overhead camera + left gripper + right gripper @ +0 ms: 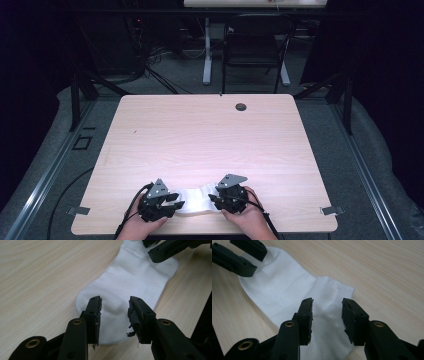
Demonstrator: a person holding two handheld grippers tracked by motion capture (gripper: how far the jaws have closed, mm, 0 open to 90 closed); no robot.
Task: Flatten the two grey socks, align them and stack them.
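Lying flat near the front edge of the light wooden desk [200,130], a white sock [130,285] stretches between both tools. The left hand-held gripper [114,315] has its jaws spread over one end, and the right hand-held gripper [327,315] likewise gapes over the other end.
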